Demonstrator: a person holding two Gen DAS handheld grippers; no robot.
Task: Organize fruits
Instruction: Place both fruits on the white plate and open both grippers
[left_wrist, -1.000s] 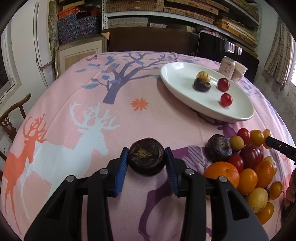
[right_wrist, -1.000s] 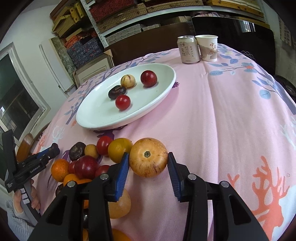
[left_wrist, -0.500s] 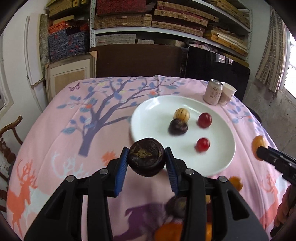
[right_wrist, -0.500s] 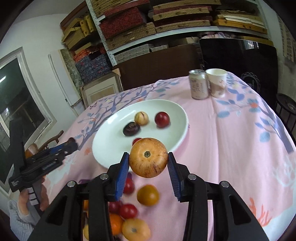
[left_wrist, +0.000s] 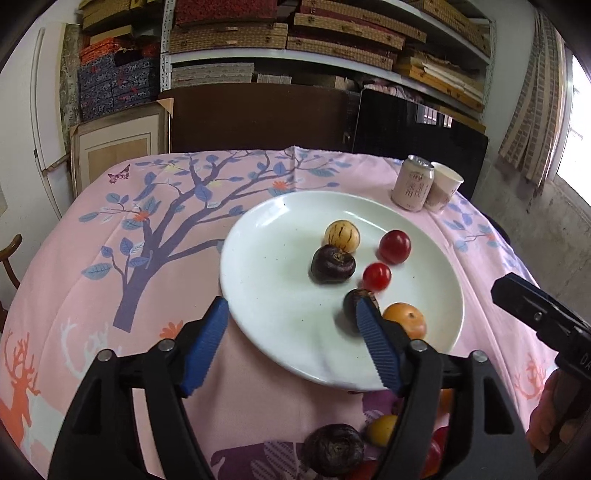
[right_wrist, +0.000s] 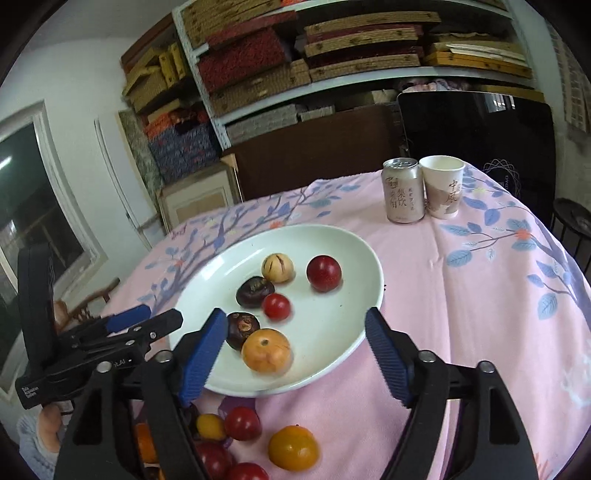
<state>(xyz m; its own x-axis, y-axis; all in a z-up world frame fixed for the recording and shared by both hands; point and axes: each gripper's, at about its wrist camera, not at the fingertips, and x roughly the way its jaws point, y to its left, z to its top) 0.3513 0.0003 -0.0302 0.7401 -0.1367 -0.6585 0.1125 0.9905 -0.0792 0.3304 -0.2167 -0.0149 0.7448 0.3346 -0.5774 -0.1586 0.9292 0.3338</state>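
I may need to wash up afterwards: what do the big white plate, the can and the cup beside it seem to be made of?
The white plate looks like glazed ceramic: smooth and glossy, with soft reflections along its rim. The can looks like thin metal, with a silvery top rim and a printed pink wrap. The cup looks like paper, matte, with a rolled lip and printed characters, though coated plastic cannot be ruled out.

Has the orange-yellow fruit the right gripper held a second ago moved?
Yes. It has left the opening right gripper and now lies on the white plate, beside a dark fruit, instead of on the tablecloth short of the plate.
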